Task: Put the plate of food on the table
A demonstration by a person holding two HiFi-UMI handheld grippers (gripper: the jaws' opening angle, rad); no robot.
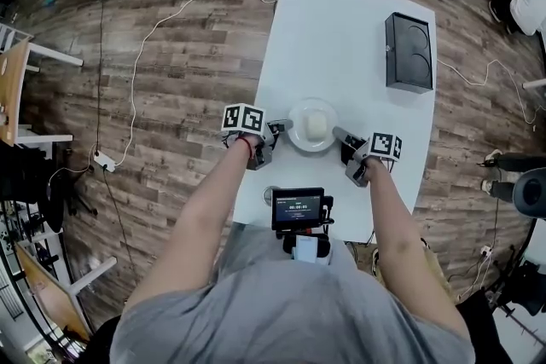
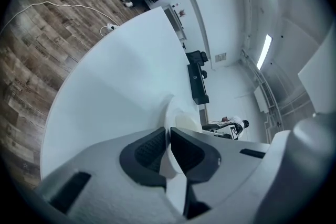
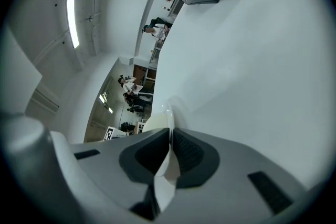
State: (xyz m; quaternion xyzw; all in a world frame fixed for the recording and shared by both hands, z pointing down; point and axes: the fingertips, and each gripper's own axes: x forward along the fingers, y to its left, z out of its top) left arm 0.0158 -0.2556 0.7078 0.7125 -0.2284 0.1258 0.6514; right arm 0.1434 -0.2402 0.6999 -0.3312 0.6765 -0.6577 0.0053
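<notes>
Pinching opposite rims of the plate point(image 1: 296, 117) with my left gripper point(image 1: 276, 130) and right gripper point(image 1: 342, 135), both clamped tight to keep the pale food point(image 1: 316, 125) level, I hold it low over the table point(image 1: 341, 38), well short of the black box point(image 1: 409, 51).

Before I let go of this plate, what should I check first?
1. Left gripper shut on the rim of the round white plate: ok.
2. Right gripper shut on the opposite rim: ok.
3. Pale block of food sits near the plate's middle, away from the rim: ok.
4. Plate lies within the edges of the white rectangular table: ok.
5. Plate's underside rests on the table: cannot tell.
6. Black box at the far end stands apart from the plate: ok.
</notes>
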